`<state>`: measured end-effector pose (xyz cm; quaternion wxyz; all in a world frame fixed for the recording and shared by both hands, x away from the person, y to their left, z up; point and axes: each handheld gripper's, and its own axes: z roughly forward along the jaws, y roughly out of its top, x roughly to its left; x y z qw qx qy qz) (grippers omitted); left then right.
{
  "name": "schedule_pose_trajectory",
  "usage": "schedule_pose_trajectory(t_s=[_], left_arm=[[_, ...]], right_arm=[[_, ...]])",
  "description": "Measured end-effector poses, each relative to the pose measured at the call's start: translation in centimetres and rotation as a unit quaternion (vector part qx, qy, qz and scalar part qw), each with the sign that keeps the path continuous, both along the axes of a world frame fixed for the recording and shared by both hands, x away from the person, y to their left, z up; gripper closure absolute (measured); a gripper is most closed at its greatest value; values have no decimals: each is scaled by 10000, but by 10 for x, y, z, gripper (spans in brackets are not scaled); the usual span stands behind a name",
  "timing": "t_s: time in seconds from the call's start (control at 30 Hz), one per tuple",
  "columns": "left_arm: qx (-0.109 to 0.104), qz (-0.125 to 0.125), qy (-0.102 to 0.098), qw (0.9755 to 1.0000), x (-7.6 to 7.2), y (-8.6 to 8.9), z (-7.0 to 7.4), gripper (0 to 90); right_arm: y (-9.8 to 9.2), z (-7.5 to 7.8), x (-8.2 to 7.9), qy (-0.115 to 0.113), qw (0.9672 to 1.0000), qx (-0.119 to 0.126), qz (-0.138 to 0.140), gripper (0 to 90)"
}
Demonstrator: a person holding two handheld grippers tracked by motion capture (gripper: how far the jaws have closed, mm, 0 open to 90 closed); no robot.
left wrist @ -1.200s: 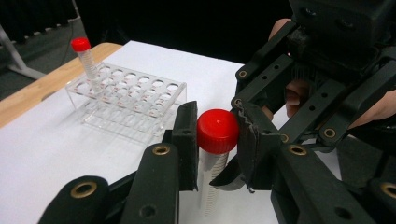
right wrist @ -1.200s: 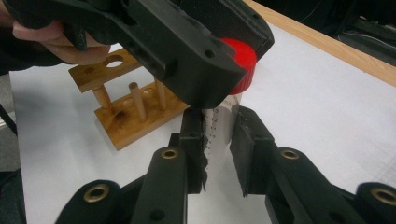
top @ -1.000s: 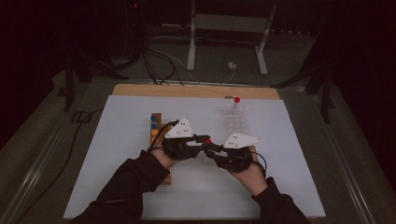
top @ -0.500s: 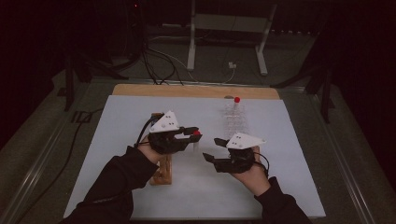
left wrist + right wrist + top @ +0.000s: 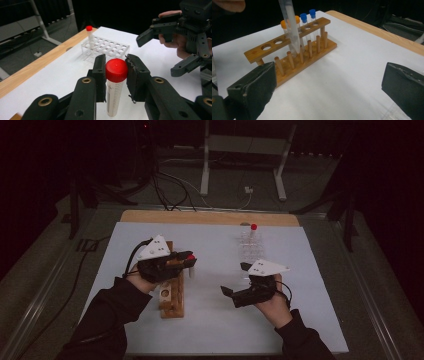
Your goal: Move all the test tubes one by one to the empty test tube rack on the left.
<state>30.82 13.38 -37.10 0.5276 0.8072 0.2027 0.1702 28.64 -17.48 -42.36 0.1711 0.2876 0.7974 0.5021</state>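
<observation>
Along tube (image 5: 113, 97): unreadable graduation marks

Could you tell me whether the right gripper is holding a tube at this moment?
No, the right gripper has its jaws wide apart with only white table between them; the left gripper grips the red-capped tube.
</observation>
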Motion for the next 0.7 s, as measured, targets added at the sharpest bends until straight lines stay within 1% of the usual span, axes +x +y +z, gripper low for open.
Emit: schedule_pose_trajectory(t_s=[0.13,0.27,0.3,0.43,0.57,0.7], left_arm=[[-4,107,-10,9999,-3,12,3,719],[39,210,-35,9998,-7,22,5,719],[15,221,-22,9998,-8,24,6,719],[41,321,-48,9995,-12,33,7,719],[51,402,-14,9992,-15,42,5,719],[84,481,28,9988,-17,48,0,719]], right_arm=[[0,1,-1,-49,10000,8,4,0],[0,1,-1,-34,10000,4,9,0],[0,1,-1,-28,10000,-3,8,0],[0,1,-1,-20,10000,-3,22,0],[-1,2,-1,15,10000,38,52,0],[-2,2,0,13,10000,62,57,0]])
